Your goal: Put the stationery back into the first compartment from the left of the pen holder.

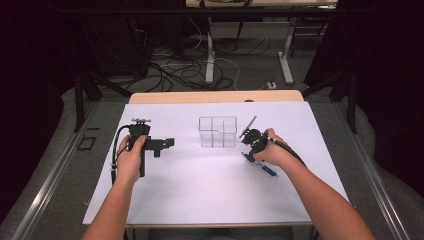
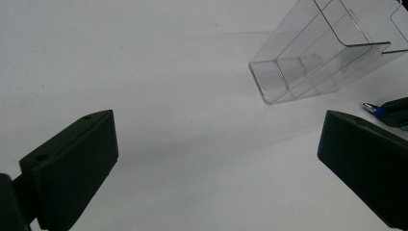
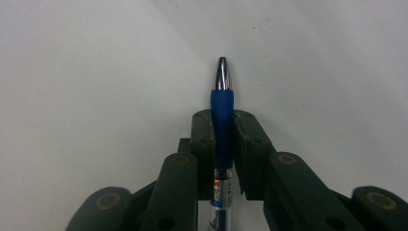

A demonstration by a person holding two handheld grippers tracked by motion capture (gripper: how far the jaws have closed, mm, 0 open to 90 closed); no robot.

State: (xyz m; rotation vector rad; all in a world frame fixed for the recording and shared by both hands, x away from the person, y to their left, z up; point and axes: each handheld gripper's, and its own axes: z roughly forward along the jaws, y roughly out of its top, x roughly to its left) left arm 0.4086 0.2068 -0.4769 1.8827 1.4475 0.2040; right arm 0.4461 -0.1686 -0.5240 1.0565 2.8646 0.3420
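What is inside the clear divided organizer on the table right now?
The clear organizer looks empty: its compartments show bare through the walls, also in the left gripper view. The pen is outside it, clamped in the right tongs.

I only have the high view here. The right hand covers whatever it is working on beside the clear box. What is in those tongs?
Observer: A blue pen, clamped between the right tongs; the pads press its rubber grip.
Operator: Which end sticks out?
Observer: The silver tip, pointing ahead past the pads over the white table.
Operator: And the left tongs?
Observer: The left tongs stand wide open with nothing between them.
Operator: What do they face?
Observer: The clear box, with its dividers showing; the pen's tip shows at that view's right edge.
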